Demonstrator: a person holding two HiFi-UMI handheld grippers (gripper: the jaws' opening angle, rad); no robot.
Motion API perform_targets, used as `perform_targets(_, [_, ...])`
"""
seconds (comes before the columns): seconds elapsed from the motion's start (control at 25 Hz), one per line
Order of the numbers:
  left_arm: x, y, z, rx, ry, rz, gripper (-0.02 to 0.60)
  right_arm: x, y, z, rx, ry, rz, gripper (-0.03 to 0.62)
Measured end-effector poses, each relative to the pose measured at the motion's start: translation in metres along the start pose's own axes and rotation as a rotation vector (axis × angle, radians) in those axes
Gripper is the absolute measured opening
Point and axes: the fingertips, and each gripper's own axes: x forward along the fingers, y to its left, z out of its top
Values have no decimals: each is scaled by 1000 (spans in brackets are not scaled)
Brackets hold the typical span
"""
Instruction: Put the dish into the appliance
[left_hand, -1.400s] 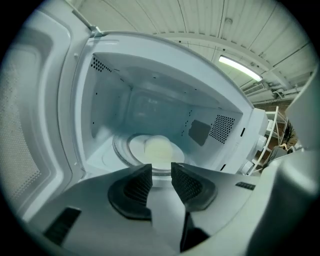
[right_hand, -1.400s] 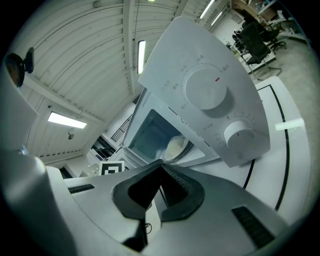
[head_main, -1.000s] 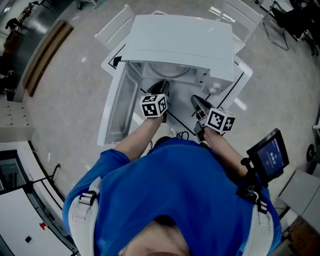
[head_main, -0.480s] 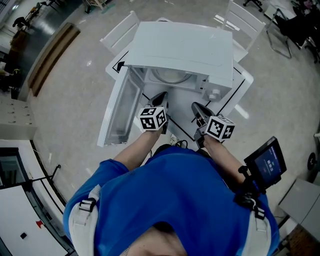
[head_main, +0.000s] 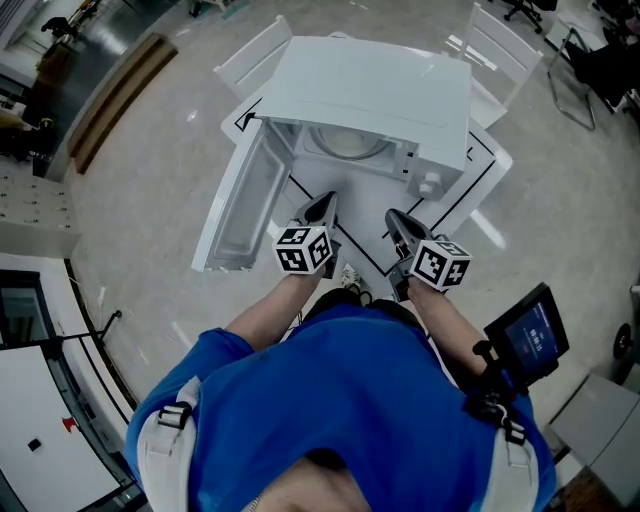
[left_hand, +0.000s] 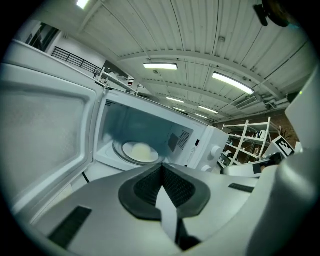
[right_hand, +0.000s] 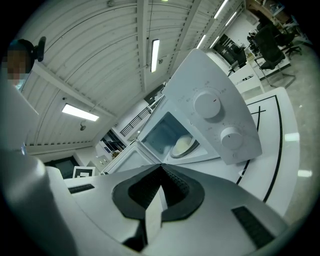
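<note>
One door (head_main: 238, 205), hinged at the left of the appliance (head_main: 375, 85), stood swung fully open toward the near side; left gripper (left_hand: 162, 172) hung just near of the cavity mouth, jaws pressed together on nothing; dish (left_hand: 141, 151) lay inside the cavity on the round tray, toward the far wall, well apart from both tools; right gripper (right_hand: 161, 172) hung beside the left one, near of the control panel, jaws likewise pressed together and empty; control knobs (right_hand: 207, 105) sat on the panel at the right, untouched.

Orientation: dish was round and shallow, lying flat, open face up; being round, it had no long axis to speak of; its plane looked level with the cavity floor; whether it sat dead centre on the tray, could not tell.

Judged the placement done, with the door left to close. Risks:
- closed jaw tips pushing on the door's smooth panel could slip off;
- too hard a swing could slam the door and jolt the dish, or shift the appliance on the table (head_main: 488, 165);
- the right gripper, so near the panel, could knock a knob if it swung left to help.
</note>
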Motion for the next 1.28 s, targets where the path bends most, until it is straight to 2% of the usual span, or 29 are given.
perform_targets(0.32, [-30, -9, -9, -27, -29, -13, 8, -15, 16, -17, -47, -2, 12, 0])
perform_targets(0.6, [-30, -18, -8, -10, -27, -63, 8, -18, 19, -12, -67, -30, -12, 0])
perform_targets(1.28, [-31, -21, -1, 5, -28, -114, 8, -13, 32, -12, -109, -58, -38, 0])
